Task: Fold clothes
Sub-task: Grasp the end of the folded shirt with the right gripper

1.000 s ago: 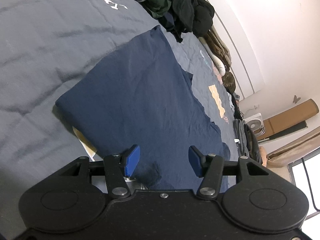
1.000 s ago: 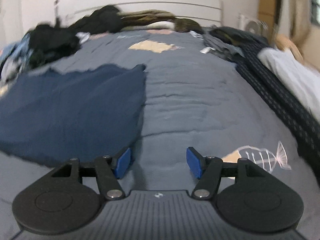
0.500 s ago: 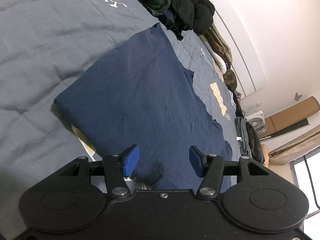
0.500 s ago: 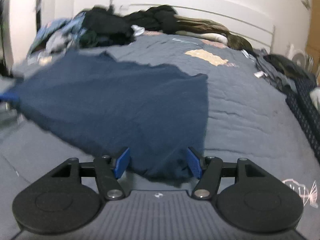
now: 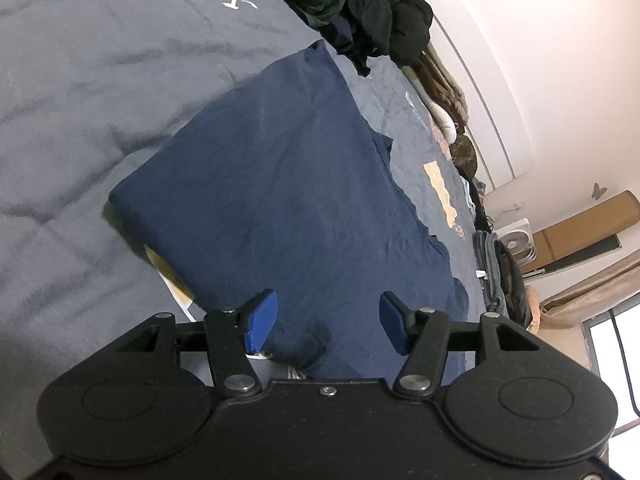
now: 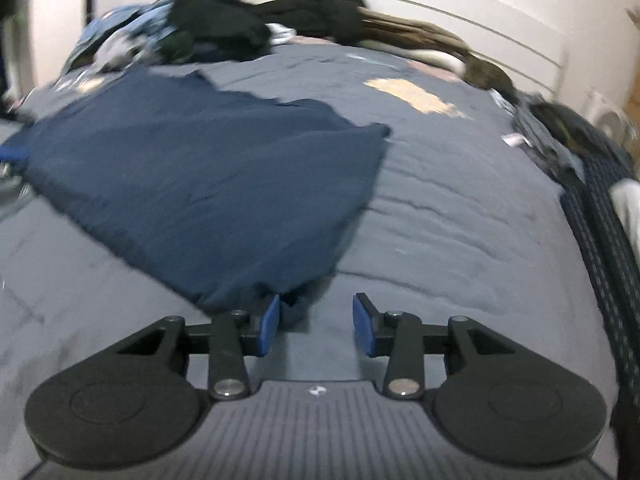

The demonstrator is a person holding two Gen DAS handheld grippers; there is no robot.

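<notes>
A navy shirt lies spread on a grey bed, with a straight doubled edge on one side, so it looks folded once. Judging by that, the folding is under way but unfinished: the cloth is wide and flat, and at least one more fold seems to remain. A pile of unsorted clothes waits at the head of the bed, so more garments are probably left to do.

The left gripper hovers low over a near corner of the shirt. Its blue pads stand apart, with a small bump of cloth lying between them; the pads do not press on it.

The right gripper is at the shirt's other near corner. Its jaws are closing. A tuck of navy cloth sits beside the left pad and partly in the gap, but the pads are not yet pinching it.

Compared with a second ago, the left view is almost unchanged. The right view has swung round: then it looked mostly at bare bedding with the shirt off to the left, and now the shirt's corner sits right at its fingertips, with the jaws narrower than before.
</notes>
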